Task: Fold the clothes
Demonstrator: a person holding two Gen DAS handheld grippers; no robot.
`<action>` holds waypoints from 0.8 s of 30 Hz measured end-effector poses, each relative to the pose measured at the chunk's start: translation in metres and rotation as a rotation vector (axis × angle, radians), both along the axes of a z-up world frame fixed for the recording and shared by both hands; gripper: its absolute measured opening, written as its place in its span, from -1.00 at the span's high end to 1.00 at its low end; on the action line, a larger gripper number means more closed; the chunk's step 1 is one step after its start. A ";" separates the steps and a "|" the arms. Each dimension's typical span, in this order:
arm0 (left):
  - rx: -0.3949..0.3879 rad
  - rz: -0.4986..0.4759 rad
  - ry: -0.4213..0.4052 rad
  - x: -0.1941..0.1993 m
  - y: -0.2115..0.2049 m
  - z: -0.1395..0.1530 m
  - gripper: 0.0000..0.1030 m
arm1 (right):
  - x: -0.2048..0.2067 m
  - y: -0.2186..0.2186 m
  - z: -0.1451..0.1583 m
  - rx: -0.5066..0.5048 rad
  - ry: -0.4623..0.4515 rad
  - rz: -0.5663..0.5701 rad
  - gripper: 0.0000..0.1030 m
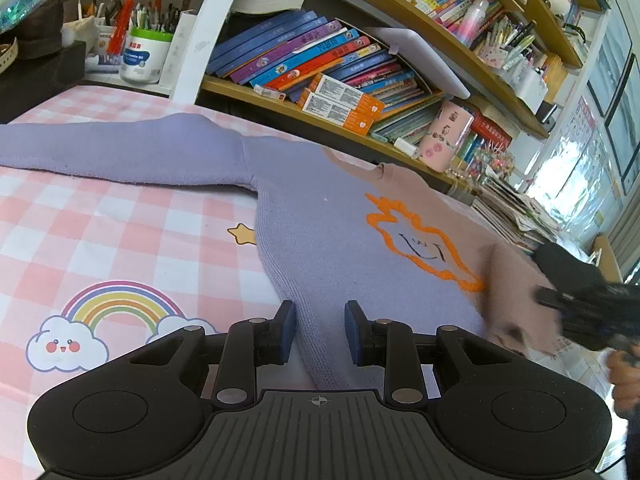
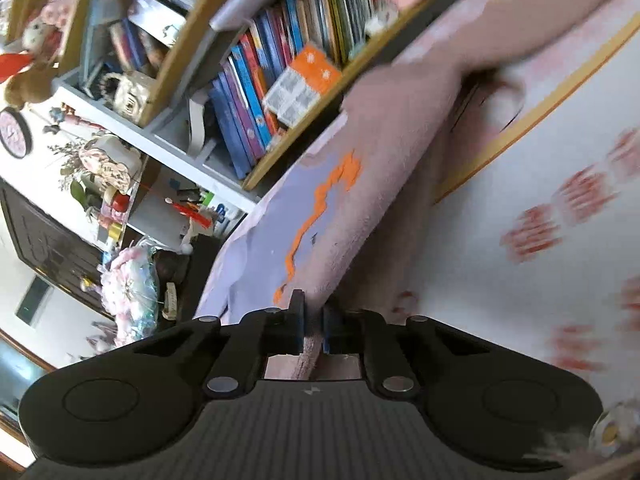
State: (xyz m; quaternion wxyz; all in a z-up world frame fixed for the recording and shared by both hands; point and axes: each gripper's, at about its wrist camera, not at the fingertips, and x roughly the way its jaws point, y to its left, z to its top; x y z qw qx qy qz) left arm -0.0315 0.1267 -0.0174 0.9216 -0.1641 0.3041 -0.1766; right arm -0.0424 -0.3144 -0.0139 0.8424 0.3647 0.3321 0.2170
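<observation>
A sweater (image 1: 328, 216), lilac on one half and dusty pink on the other, with an orange outline drawing on the chest, lies flat on a pink checked cloth (image 1: 120, 232). Its lilac sleeve (image 1: 120, 152) stretches to the left. My left gripper (image 1: 320, 330) is open, its blue pads either side of the lilac hem, low over it. My right gripper (image 2: 314, 330) is shut on the pink edge of the sweater (image 2: 380, 152) and holds it lifted, folded over toward the chest. The right gripper also shows at the right of the left wrist view (image 1: 580, 312).
A wooden bookshelf (image 1: 320, 120) packed with books runs along the far edge of the table. A pen pot and white tub (image 1: 140, 56) stand at the back left. Stacked magazines (image 1: 512, 216) lie at the far right.
</observation>
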 end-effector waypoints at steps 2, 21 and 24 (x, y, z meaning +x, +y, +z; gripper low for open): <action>0.017 0.001 -0.003 0.000 -0.003 0.001 0.46 | -0.022 -0.022 0.009 -0.103 0.012 -0.037 0.85; 0.144 0.065 -0.009 0.000 -0.031 0.008 0.53 | -0.023 -0.023 0.009 -0.613 -0.053 -0.061 0.43; 0.129 0.058 0.000 -0.002 -0.031 0.007 0.78 | -0.023 -0.010 0.005 -0.688 -0.081 -0.035 0.47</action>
